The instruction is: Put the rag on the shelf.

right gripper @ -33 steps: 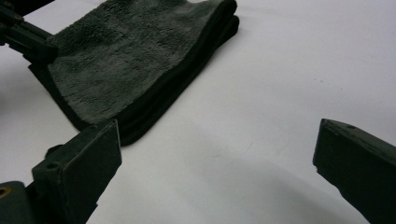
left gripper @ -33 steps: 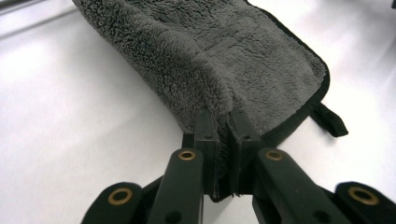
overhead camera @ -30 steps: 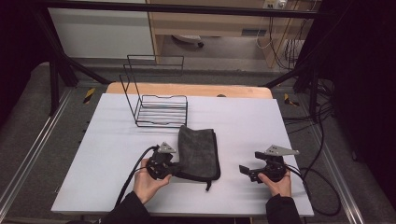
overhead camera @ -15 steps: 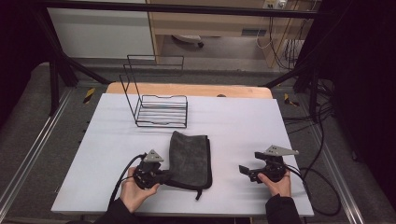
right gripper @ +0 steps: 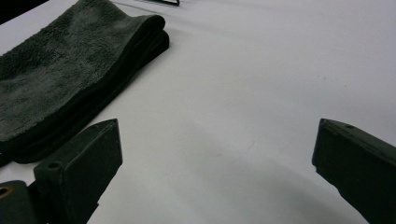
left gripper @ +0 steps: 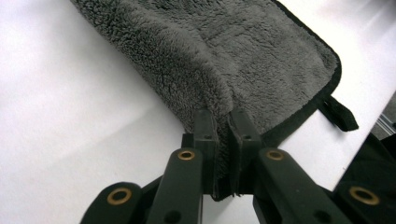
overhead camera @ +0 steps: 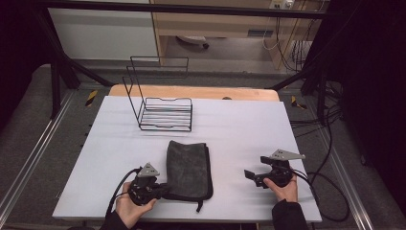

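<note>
at the near edge of the white surface (overhead camera: 230, 124), the left claw (overhead camera: 162, 189) was clamped on the near left corner of the folded grey towel (overhead camera: 187, 167); the left gripper view showed its two jaws pressed together with a pinch of fleece (left gripper: 224, 154) between them, the cloth rising into a ridge just above the grip. a second before, that same claw and the towel had sat further right and slightly deeper on the surface; half a second before they were already further left and nearer. so the towel had been dragged left and toward the person, and it had also straightened, lying now squarely lengthwise with its small hanging loop (overhead camera: 200, 207) trailing off the near right corner. this looked like positioning or squaring the folded towel, perhaps ahead of another fold or a move.

to the right and well apart from the cloth, the right claw (overhead camera: 252, 177) rested with its jaws spread wide and nothing between them, and it had not shifted over that second; its own view showed the towel's folded edge (right gripper: 116, 60) off to the left.

farther back, the empty black wire rack (overhead camera: 165, 112) stood upright and unmoved, well clear of the towel.
</note>
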{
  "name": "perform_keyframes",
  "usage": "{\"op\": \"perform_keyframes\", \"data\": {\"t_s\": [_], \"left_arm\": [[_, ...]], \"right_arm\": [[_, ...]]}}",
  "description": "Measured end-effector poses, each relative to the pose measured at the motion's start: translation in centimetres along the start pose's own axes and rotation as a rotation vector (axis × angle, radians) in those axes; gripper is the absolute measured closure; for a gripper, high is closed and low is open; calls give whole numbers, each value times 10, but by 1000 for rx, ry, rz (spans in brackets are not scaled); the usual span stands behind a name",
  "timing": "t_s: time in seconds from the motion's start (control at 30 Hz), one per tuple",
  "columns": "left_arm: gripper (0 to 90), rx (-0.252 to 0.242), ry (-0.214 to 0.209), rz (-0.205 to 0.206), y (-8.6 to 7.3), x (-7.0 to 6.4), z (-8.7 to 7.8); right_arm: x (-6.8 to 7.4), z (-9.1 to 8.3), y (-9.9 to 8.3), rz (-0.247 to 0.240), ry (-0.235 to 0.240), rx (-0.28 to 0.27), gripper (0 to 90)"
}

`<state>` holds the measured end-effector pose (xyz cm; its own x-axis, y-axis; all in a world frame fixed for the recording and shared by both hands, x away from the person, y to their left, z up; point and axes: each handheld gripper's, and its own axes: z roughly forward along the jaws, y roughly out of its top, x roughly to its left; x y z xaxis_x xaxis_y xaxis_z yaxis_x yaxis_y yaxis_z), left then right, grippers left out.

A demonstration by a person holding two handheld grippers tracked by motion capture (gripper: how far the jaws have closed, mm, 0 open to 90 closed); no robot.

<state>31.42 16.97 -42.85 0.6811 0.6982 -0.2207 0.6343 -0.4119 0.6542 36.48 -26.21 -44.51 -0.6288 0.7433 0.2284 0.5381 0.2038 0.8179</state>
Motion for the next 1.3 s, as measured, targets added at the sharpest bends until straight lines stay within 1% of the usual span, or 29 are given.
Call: {"op": "perform_keyframes", "data": {"t_s": [0.1, 0.13, 0.17, 0.23, 0.27, 0.3, 0.33, 0.37, 0.4, 0.43, 0.47, 0.53, 0.57, 0.6, 0.67, 0.73, 0.77, 0.8, 0.83, 0.9, 0.97, 1.1, 1.13, 1.23, 1.3], "left_arm": [[828, -5, 1, -7, -3, -2, -2], [823, -6, 3, -1, -4, -1, -2], [823, -8, -2, -3, -4, 0, -1], [773, -12, -12, -13, -4, 3, -1], [773, -20, -12, -13, -3, 4, -2], [743, -23, -15, -10, -3, 6, -4], [661, -31, 11, 11, -1, 8, -8], [625, -31, 11, 11, -1, 8, -8], [584, -44, 25, 6, 0, 10, -10], [544, -49, 28, 6, 2, 13, -12], [544, -52, 34, 10, 4, 16, -14], [451, -54, 57, 14, 8, 23, -17], [451, -61, 59, 13, 10, 26, -18], [391, -65, 62, 9, 13, 29, -19], [313, -67, 66, 9, 19, 35, -18], [262, -71, 73, 14, 25, 40, -17], [226, -72, 71, 13, 28, 42, -16], [226, -71, 68, 10, 31, 44, -16], [182, -72, 62, 10, 33, 47, -14], [164, -72, 56, 11, 39, 51, -13], [125, -82, 59, 11, 44, 54, -11], [100, -104, 93, 7, 53, 62, -7], [100, -104, 100, -1, 55, 64, -5], [100, -102, 120, -4, 62, 68, -2], [101, -103, 125, -10, 65, 71, 1]], "right_arm": [[0, 0, 0, -3, 0, 1, 23], [0, 0, 0, 2, 0, 3, 23], [0, 0, 0, 2, 0, 3, 23], [1, 1, -1, 2, 0, 4, 23], [1, 1, -1, 2, 0, 4, 23], [1, 1, -1, 1, -1, 4, 23], [1, 1, -1, 2, -1, 4, 23], [1, 1, -1, 2, -2, 2, 22], [1, 1, -1, 4, -2, 1, 23], [1, 1, -1, 4, -1, 1, 22], [1, 1, -1, 4, -1, 1, 22], [1, 1, -1, 3, -2, 3, 22], [1, 1, -1, 3, -2, 3, 22], [1, 1, -1, 4, -3, 1, 21], [1, 1, -1, 4, -2, -1, 20], [1, 1, -1, 3, -2, -1, 19], [1, 1, -1, 4, -1, 0, 19], [1, 1, -1, 4, -1, 0, 19], [1, 1, -1, 3, -2, 1, 17], [1, 1, -1, 3, -2, 0, 17], [1, 1, -1, 2, -1, -1, 17], [1, 1, -1, 2, -1, 1, 17], [1, 1, -1, 4, -2, 1, 17], [1, 1, -1, 4, -1, 1, 17], [1, 1, -1, 2, -2, 4, 17]]}}
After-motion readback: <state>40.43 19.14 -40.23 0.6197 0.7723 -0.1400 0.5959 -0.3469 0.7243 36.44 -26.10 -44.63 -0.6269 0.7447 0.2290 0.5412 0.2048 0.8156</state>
